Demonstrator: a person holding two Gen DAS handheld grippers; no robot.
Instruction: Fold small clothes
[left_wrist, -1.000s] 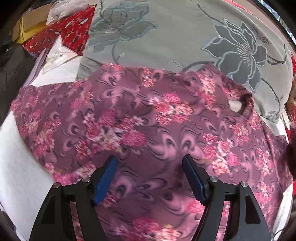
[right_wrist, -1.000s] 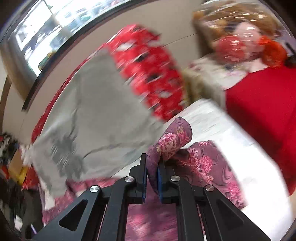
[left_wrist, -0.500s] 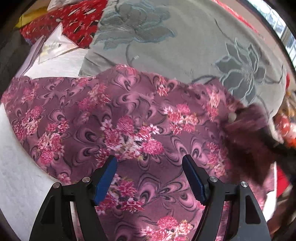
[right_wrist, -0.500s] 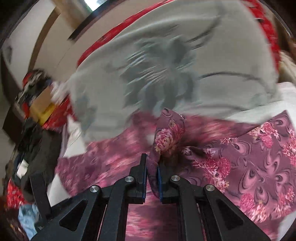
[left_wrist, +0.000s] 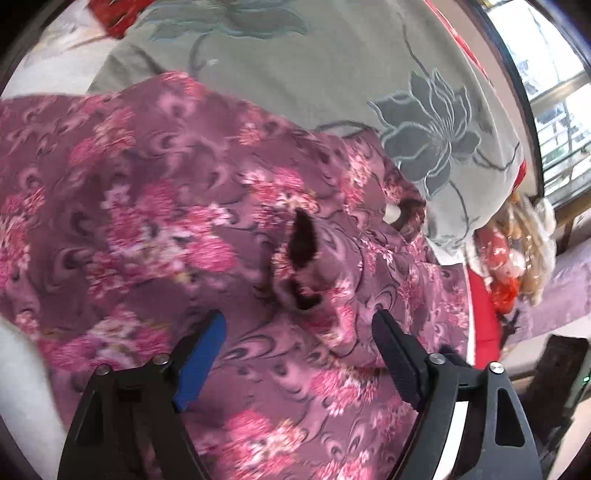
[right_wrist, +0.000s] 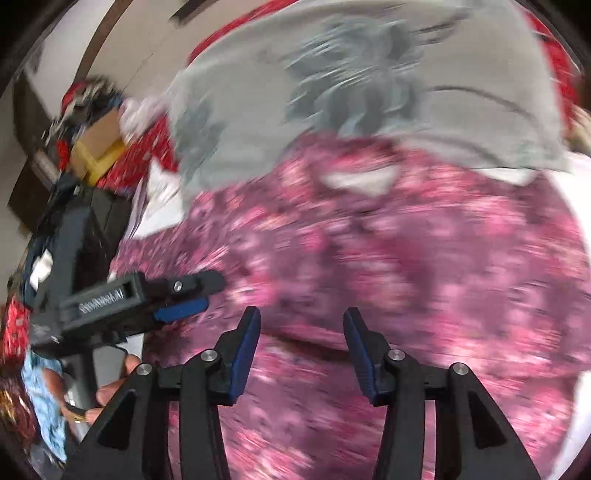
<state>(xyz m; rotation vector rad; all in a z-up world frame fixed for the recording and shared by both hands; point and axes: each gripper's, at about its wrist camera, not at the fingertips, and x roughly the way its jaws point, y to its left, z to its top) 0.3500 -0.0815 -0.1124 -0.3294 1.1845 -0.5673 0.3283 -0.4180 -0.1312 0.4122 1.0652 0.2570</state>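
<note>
A white bed surface (left_wrist: 26, 384) carries everything here, with a grey flower-embroidered blanket (left_wrist: 332, 74) heaped along its far side and a window (left_wrist: 546, 85) at the upper right. Spread across the white is the floral garment (left_wrist: 155, 206), mauve with pink blossoms, its far edge lying against the grey blanket. In the left wrist view its left part is smeared and its near edge runs out of the picture; a loose sleeve end (left_wrist: 299, 266) lies flopped on top, dark opening showing, just ahead of the left gripper (left_wrist: 297, 332). That gripper's fingers are spread wide with nothing between them, hovering over the cloth. Past the garment's right edge sit a red cushion (left_wrist: 482, 325) and a doll-like figure (left_wrist: 513, 251), too blurred to make out properly.

The right wrist view is badly motion-blurred. At its left the left gripper (right_wrist: 192, 295) shows side-on, a hand (right_wrist: 110, 391) below it, and clutter behind that I can't identify. The right gripper (right_wrist: 301, 332) has its fingers released and apart above the garment (right_wrist: 406, 266). White bed shows beyond the cloth's right edge (right_wrist: 578, 398).
</note>
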